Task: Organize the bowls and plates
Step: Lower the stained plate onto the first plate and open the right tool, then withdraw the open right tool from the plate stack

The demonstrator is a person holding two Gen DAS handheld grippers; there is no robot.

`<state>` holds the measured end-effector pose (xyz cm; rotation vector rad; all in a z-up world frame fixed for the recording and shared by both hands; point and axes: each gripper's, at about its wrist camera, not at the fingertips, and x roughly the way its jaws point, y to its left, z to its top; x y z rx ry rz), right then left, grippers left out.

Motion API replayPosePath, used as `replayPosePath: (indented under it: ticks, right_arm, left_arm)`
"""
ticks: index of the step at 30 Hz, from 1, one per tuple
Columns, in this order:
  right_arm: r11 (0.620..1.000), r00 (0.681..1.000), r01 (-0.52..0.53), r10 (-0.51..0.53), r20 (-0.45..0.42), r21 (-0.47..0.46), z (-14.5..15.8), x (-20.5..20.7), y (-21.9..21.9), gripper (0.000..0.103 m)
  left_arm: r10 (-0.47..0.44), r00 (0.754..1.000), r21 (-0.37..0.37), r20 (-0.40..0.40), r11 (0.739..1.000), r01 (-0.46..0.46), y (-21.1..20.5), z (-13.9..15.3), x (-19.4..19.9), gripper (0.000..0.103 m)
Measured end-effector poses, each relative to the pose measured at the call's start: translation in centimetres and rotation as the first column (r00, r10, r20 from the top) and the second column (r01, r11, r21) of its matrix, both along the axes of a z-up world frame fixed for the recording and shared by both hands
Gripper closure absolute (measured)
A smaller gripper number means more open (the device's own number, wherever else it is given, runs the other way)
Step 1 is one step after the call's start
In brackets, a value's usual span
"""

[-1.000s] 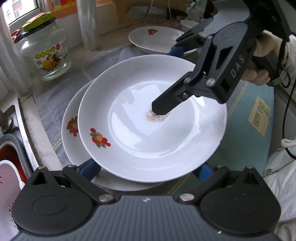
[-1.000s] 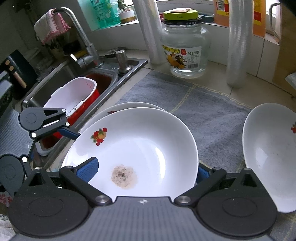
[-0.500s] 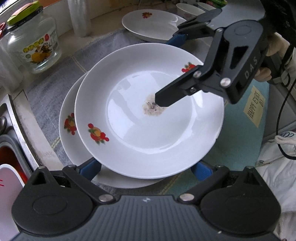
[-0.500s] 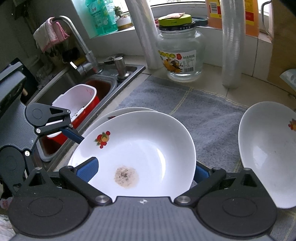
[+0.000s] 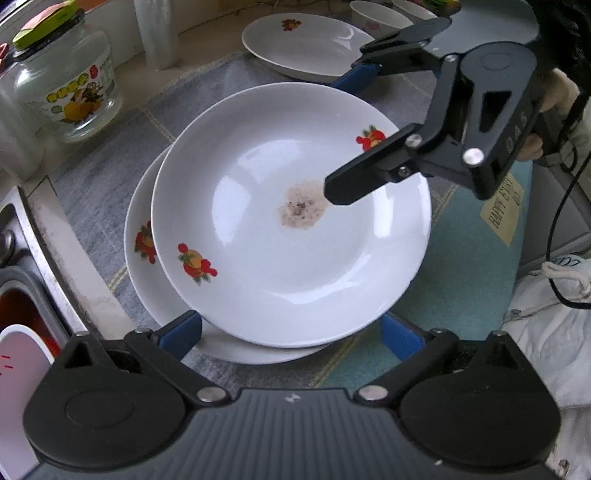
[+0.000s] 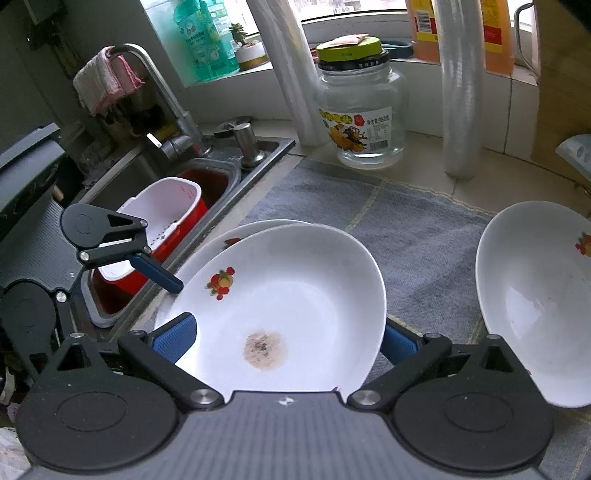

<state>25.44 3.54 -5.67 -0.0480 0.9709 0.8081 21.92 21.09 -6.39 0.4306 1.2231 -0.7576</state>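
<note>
I use the top plate [image 5: 295,236] as my landmark: it is white, with fruit motifs on its rim and a brownish speckled stain [image 5: 301,210] at its centre; it lies on a second plate [image 5: 144,266] of the same pattern, shifted so that the lower one shows as a crescent on the side toward the sink [image 6: 155,173]; both rest on a grey cloth [image 6: 406,229]. My left gripper [image 5: 291,332] stands with its blue pads wide apart, one at each side of the top plate's near rim; whether they touch the plate I cannot tell. My right gripper [image 6: 288,338] is spread wide as well, its two fingers reaching across the top plate from the opposite rim, the lower finger [image 5: 369,177] hanging just beside the stain, the upper one past the far rim; it clamps nothing. Beyond the top plate's far rim a third plate [image 5: 306,48] of the same pattern lies apart on the cloth; past that stand two small bowls [image 5: 376,14]; a glass jar [image 6: 362,110] with a green lid stands behind the stack near the window; a red and white basin [image 6: 166,221] sits in the sink.
</note>
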Motion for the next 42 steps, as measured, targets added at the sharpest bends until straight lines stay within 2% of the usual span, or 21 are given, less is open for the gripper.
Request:
replayPosePath:
  ticks: [17,20,24,29,34,40,42]
  right_arm:
    - [0.999,0.999,-0.006,0.007,0.035,-0.051,0.4,-1.0,0.4,0.0]
    - [0.995,0.996,0.002,0.007,0.088,-0.105,0.6,-1.7,0.7,0.0]
    - [0.982,0.984,0.016,0.018,0.177,-0.188,0.4,-2.9,1.2,0.0]
    - [0.977,0.972,0.047,0.002,0.233,-0.208,0.6,-4.1,0.9,0.0]
    - [0.97,0.958,0.113,-0.049,0.283,-0.217,1.2,-5.3,0.2,0.0]
    - [0.94,0.922,0.229,-0.126,0.366,-0.253,1.6,-7.6,-0.8,0.0]
    - [0.927,0.911,0.267,-0.154,0.383,-0.264,1.7,-8.4,-1.3,0.0]
  left_arm:
    - [0.019,0.999,0.013,0.044,1.0,-0.02,0.3,0.4,-1.0,0.001]
    - [0.039,0.996,0.022,0.082,0.999,-0.041,0.8,1.0,-1.4,0.001]
    - [0.082,0.986,-0.02,0.144,0.997,-0.08,1.5,1.8,-2.5,0.001]
    - [0.176,0.956,-0.143,0.233,0.979,-0.145,2.3,2.3,-4.6,0.001]
    - [0.3,0.899,-0.276,0.319,0.937,-0.214,2.8,2.9,-6.5,0.001]
    - [0.382,0.822,-0.344,0.423,0.907,-0.244,1.9,3.6,-8.5,0.001]
    - [0.389,0.809,-0.368,0.44,0.9,-0.233,1.3,3.8,-9.0,0.001]
